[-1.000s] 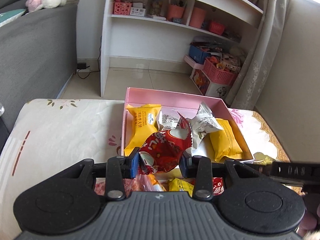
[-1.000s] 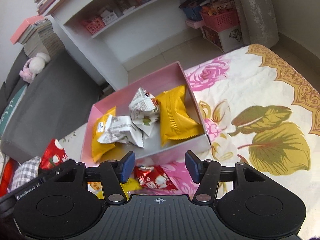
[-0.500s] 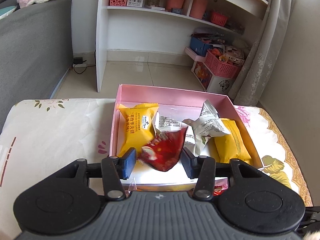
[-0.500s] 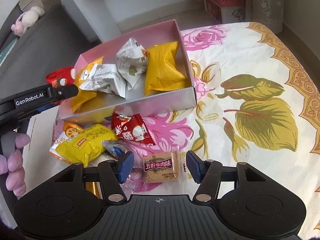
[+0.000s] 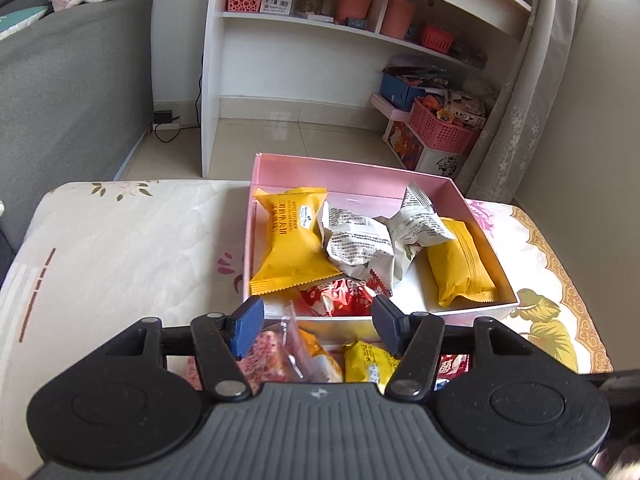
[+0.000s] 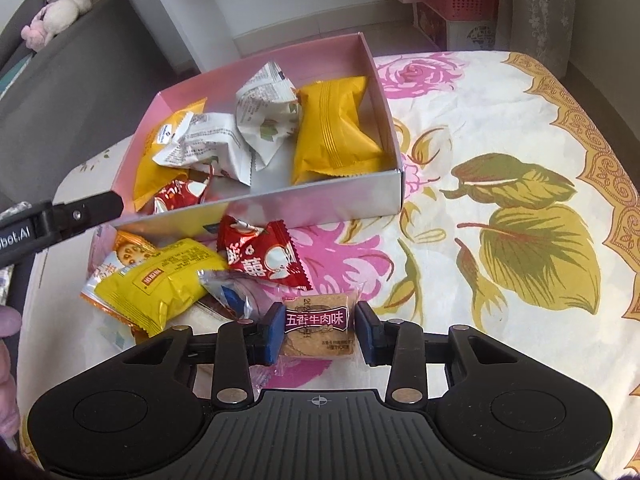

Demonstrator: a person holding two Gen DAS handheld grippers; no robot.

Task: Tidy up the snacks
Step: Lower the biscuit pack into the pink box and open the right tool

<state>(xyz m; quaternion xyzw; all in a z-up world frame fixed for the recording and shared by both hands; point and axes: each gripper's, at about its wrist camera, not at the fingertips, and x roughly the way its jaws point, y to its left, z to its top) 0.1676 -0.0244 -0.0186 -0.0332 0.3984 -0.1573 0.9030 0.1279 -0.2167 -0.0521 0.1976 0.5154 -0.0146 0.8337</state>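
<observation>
The left wrist camera is looking level across the pink box (image 5: 348, 168) toward a white shelf unit (image 5: 360, 40), sitting close behind the box's near wall. The right wrist camera is peering steeply down onto the floral tablecloth (image 6: 500, 160) from nearer the table's front. Both views are sharing the box and its packets.

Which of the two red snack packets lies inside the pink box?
The red packet in the pink box near corner; the other red packet lies outside on the cloth.
</observation>
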